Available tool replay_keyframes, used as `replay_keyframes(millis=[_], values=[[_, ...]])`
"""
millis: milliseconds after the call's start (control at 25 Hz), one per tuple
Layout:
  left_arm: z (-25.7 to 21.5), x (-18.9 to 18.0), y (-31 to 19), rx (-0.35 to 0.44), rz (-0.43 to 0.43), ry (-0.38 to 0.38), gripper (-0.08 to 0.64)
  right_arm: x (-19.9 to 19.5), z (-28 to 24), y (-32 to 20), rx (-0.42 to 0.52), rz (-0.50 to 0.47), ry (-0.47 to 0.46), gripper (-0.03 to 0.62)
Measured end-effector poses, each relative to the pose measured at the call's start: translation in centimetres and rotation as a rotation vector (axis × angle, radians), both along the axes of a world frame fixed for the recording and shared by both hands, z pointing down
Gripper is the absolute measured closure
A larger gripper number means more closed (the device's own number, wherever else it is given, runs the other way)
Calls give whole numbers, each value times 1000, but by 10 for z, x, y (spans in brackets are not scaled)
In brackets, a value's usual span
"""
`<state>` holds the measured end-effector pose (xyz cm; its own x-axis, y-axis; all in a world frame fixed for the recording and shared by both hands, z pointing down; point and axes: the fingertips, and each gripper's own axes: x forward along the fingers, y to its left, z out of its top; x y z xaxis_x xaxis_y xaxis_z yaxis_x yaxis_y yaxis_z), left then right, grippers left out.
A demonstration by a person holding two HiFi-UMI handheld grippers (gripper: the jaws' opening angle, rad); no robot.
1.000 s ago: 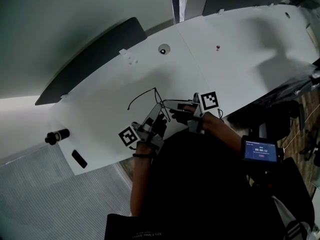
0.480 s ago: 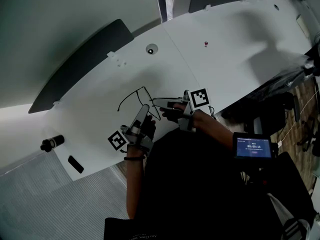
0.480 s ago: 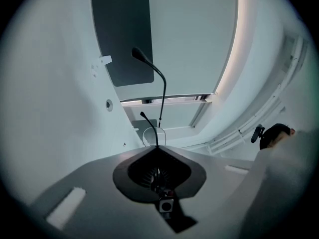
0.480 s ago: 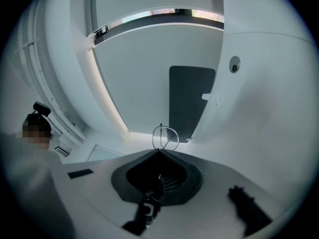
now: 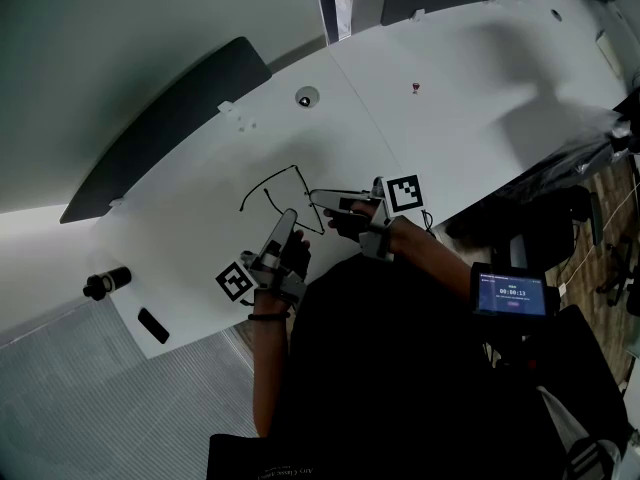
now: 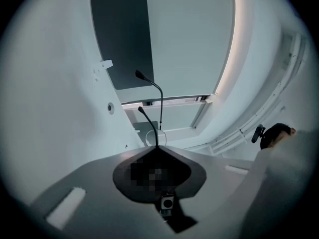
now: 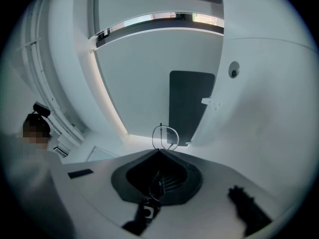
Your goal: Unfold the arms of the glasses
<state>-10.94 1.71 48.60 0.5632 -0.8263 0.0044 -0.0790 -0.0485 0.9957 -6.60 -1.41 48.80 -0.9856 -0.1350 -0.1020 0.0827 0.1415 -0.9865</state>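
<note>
Left of glasses (image 5: 285, 193), well apart: black cylinder (image 5: 107, 282), flat black block (image 5: 157, 319).

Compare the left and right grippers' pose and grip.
In the head view the left gripper points up the table from the near edge; the right gripper points leftward across it. Past the left gripper's tips two arms rise; past the right gripper's, a lens shows. Both are shut on the glasses.

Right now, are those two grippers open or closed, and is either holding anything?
Left gripper: closed on one arm of the glasses.
Right gripper: closed on the glasses, near a lens rim.
</note>
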Motion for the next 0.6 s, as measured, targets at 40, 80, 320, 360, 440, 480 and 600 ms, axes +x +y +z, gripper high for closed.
replay_keyframes(millis=[40, 80, 320, 360, 440, 480, 600], values=[[0, 0, 0, 3, 1, -2, 546, 1, 0, -1, -1, 3, 2, 584], [0, 0, 0, 4, 1, -3, 546, 1, 0, -1, 0, 7, 3, 584], [0, -1, 1, 7, -3, -2, 548, 2, 2, -3, 2, 16, 8, 583], [1, -1, 1, 6, -3, -2, 548, 2, 2, -3, 0, 17, 9, 584], [2, -2, 2, 4, -6, -2, 548, 2, 3, -3, -3, 20, 9, 583], [2, -2, 2, 5, -7, -2, 548, 3, 3, -4, -5, 23, 7, 584], [3, -2, 2, 7, -8, -3, 549, 5, 3, -5, -16, 32, 6, 584]])
